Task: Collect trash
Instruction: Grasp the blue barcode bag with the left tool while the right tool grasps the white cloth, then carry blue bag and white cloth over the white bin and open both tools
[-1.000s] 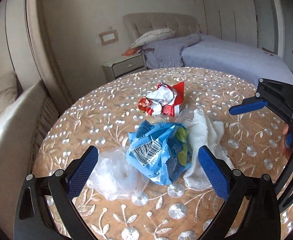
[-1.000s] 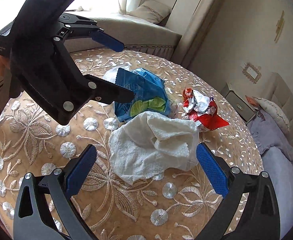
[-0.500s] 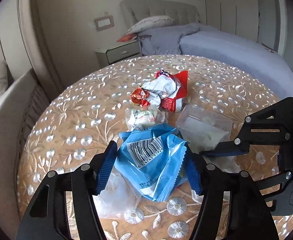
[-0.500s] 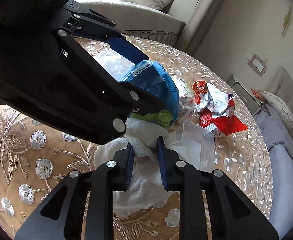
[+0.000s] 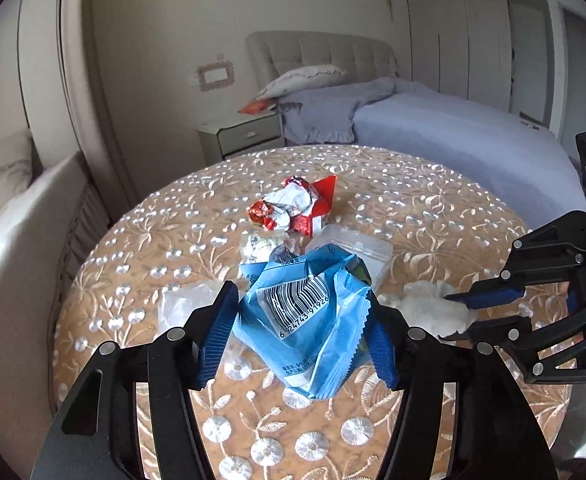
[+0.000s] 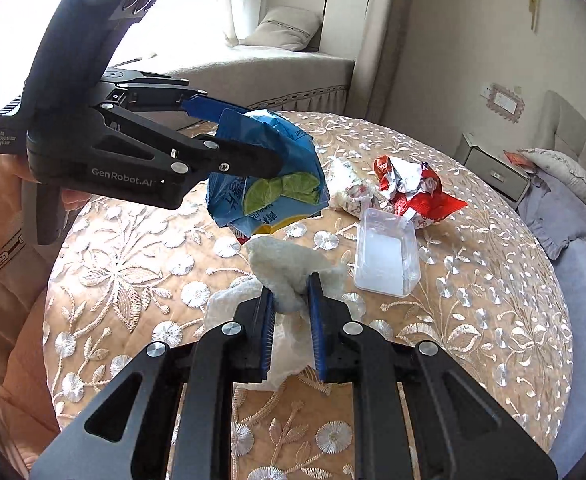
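We hold our left gripper [image 5: 303, 328] raised above the surface [image 6: 493, 280], its blue-padded fingers [image 5: 217, 334] pressed in on both sides of a blue snack bag [image 5: 309, 320], which hangs lifted between them. Our right gripper [image 6: 289, 300] sits lower and just to the right of it, fingers [image 6: 316, 320] nearly together and pinching a wad of white tissue [image 6: 289, 276]. Our left hand [image 6: 1, 176] wraps the grip behind its gripper.

Round embroidered table [image 6: 493, 320], on it a red crumpled wrapper [image 6: 413, 188], clear plastic tub [image 6: 387, 258], small white wrapper [image 6: 349, 192], clear plastic bag [image 5: 185, 304]
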A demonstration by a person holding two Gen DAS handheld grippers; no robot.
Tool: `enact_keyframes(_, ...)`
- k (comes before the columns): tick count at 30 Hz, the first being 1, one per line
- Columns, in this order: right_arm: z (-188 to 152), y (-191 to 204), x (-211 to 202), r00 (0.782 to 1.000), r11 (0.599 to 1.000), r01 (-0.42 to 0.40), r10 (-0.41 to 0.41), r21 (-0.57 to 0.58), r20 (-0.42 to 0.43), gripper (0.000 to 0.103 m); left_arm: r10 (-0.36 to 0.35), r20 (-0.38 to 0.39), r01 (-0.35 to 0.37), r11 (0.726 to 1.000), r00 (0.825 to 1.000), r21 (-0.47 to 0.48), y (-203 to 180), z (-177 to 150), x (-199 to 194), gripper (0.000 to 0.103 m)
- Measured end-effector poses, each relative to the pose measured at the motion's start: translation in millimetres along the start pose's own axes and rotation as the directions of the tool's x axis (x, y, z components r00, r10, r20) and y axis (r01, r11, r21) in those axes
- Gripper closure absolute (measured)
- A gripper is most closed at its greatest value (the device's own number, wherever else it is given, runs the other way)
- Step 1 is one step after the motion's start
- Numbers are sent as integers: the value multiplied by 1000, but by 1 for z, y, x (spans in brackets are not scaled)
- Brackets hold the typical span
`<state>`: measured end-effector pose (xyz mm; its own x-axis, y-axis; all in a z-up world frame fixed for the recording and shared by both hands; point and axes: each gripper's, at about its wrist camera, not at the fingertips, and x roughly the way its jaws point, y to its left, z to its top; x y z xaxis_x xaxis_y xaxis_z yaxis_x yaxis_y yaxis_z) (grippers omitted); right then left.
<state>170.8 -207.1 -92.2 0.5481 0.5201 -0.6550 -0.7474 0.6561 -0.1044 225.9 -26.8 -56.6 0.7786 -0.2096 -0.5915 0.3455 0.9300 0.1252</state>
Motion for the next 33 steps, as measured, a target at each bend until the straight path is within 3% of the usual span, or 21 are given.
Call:
enact_keyframes(9,-44,-1,-81,995,994,86,-89,66,45,85,-139,44,136,989,989,59,-63,0,-40,44)
enact_keyframes(16,-91,-13,-136,982,974,177,-185,138,43,85,-210,54,198,964,976,176,-133,-2,-54,44)
enact_keyframes(25,-152,-21,-191,957,935,281,-289,215,11,85,-336,35,309,900,941,307,-230,-3,-55,44)
enact_keyframes(33,-215,-35,-225,941,896,335,-337,293,-46,85,-443,-39,422,819,896,388,-302,-13,-42,44)
